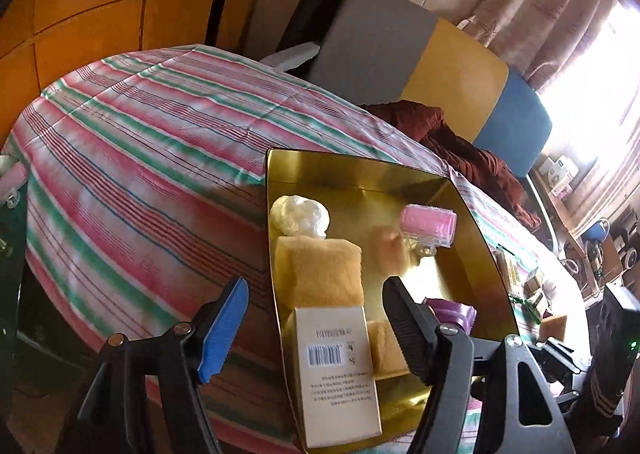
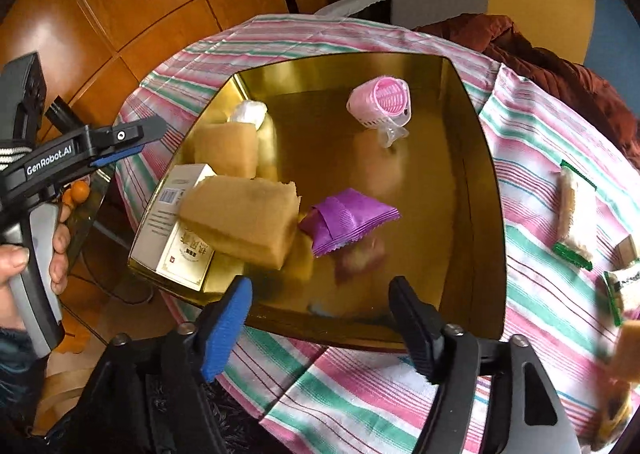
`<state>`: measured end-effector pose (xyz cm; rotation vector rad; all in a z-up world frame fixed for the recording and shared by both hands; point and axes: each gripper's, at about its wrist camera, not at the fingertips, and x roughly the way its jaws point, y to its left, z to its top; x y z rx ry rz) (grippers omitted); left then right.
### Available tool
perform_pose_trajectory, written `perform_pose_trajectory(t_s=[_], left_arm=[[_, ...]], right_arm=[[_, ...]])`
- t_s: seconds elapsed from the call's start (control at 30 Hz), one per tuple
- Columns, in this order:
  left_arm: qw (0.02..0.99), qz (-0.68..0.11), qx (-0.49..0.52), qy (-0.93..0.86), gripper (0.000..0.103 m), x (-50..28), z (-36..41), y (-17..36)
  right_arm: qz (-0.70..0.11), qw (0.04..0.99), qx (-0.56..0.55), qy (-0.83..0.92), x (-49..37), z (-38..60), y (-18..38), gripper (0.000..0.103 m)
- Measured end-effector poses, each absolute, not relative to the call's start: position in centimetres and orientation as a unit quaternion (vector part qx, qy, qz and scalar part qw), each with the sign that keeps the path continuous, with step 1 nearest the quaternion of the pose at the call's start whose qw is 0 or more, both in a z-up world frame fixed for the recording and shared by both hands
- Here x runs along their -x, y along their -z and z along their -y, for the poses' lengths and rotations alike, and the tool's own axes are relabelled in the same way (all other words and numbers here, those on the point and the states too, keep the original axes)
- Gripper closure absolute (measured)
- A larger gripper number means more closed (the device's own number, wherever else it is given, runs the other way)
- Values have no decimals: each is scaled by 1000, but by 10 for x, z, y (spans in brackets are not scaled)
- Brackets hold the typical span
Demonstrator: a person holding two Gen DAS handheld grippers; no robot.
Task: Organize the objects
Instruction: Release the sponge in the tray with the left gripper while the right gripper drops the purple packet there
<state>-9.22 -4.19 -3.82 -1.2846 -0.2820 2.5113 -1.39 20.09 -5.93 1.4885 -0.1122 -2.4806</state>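
Sorting into the gold tray (image 2: 472,181) looks well under way, and both tools appear to be between items. The right gripper (image 2: 320,318) hangs over the tray's near rim at the bottom of its own view with its fingers spread and nothing between them; the purple sachet (image 2: 348,217) lies free on the tray floor just above them. The left gripper (image 1: 316,318) also has its fingers apart: the white box (image 1: 336,366) stands in the gap between them in its view, but neither pad presses on it.

Counted inside the tray: two yellow sponges (image 2: 244,217), one lying partly across the white box; one white box; one purple sachet; one pink roller (image 2: 380,101) toward the upper middle; and one crumpled white wad (image 2: 250,111) in the upper left corner.

Outside the tray, on the striped desk (image 2: 360,386) at the right edge of the right view, at least two green-edged snack packets (image 2: 574,209) lie loose, with another yellowish piece blurred at the lower right; how many more sit there I cannot tell.

By my judgement the next move calls for the right tool to swing toward those packets, close on one, and carry it over the rim into the bare middle of the tray.
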Motion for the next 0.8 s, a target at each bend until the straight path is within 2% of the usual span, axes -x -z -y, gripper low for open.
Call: perform_pose_trajectory(t_s=[0.1,0.17,0.37,0.47,0.8], left_arm=[[156,90,440,-879,32,82,33,33],[156,85,438,-881,32,76,27,31],[142,35,425,-893,32,57,5,26],[148,23,426,-892,32,51,-4,27],[161,-27,410,-897,32,32,-29,23]], right_arm=[[35,115,-496,860,8,-200,53,18],[30,102,-487,867,5,-200,49,7],[10,62,-454,889,-3,-200,41,5],[10,49,-432,901,-8,-204,36,0],[-7,-12,-376,926,-23,-219,22,0]])
